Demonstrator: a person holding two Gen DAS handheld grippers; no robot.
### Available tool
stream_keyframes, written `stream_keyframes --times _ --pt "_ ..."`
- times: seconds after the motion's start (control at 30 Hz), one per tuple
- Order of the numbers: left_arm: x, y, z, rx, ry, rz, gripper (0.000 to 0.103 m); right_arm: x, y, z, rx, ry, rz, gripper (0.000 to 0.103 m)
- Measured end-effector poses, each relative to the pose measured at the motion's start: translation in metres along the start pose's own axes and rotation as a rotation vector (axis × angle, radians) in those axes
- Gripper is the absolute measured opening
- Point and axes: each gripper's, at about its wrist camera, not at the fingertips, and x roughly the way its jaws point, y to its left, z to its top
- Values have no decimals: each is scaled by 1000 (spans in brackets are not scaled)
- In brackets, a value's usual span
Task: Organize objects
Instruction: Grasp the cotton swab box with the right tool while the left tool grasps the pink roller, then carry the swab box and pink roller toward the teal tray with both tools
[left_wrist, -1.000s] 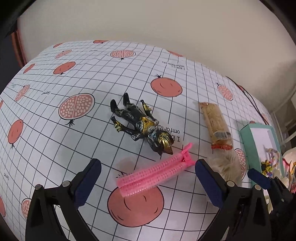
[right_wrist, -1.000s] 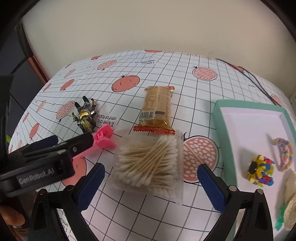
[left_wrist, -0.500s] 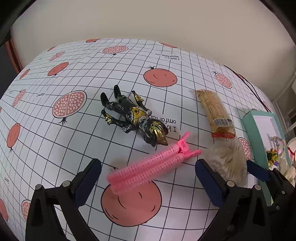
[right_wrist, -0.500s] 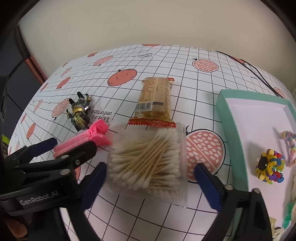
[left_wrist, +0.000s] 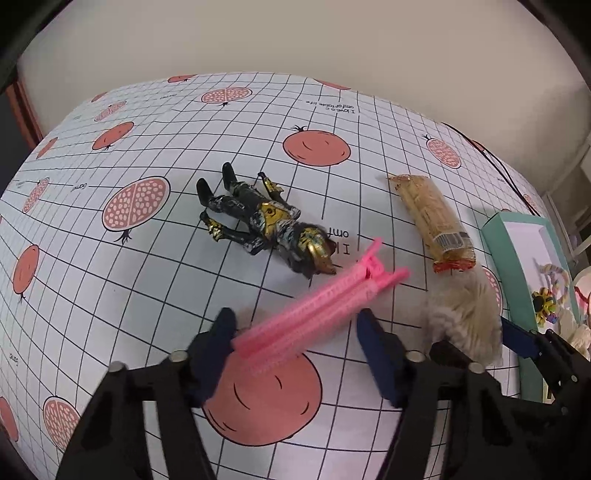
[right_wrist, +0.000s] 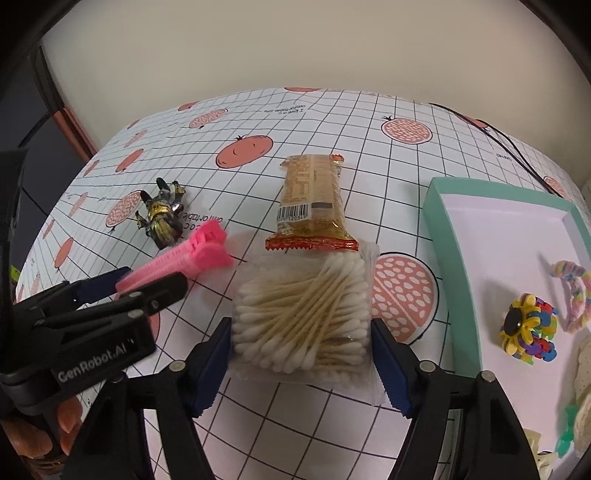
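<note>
I am working two hand-held tools over a table (right_wrist: 369, 122) covered in a checked cloth with fruit prints. My landmark is the swab pack (right_wrist: 301, 314), a clear soft packet of cotton swabs lying flat near the front edge.

My right tool (right_wrist: 299, 363) sits around the swab pack, one blue pad at each side edge. The pads look to be at the plastic, but I cannot tell whether they press it.

Just left of the swab pack lies a pink clip (left_wrist: 314, 306), long and ridged. My left tool (left_wrist: 297, 356) straddles its near end with jaws apart; I cannot tell whether one pad touches it. Beyond the clip, farther left of the pack, a black and gold figure (left_wrist: 266, 221) lies on its back.

Touching the pack's far edge is a snack bar (right_wrist: 312, 203) in its wrapper. Right of the pack stands a teal tray (right_wrist: 443, 236) already holding small toys.

I judge the pack light, slippery and squashy, best taken across its sides. The clip seems light and stiff, best gripped mid-length.
</note>
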Motion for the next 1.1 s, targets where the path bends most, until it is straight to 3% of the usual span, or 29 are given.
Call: stream_keyframes --times 0.17,0.37,0.73,1.1 --pt "0 -4 -2 40 -6 22 44 -2 -4 -2 16 4 3 75" --pt "-1 -9 -4 79 -13 37 35 -2 -7 -2 22 9 3 75" --pt "-9 -27 -5 144 -21 5 32 -6 -11 -6 28 32 27 74" --pt "-21 -33 -9 100 -22 -3 32 -21 -20 -12 80 44 96 74"
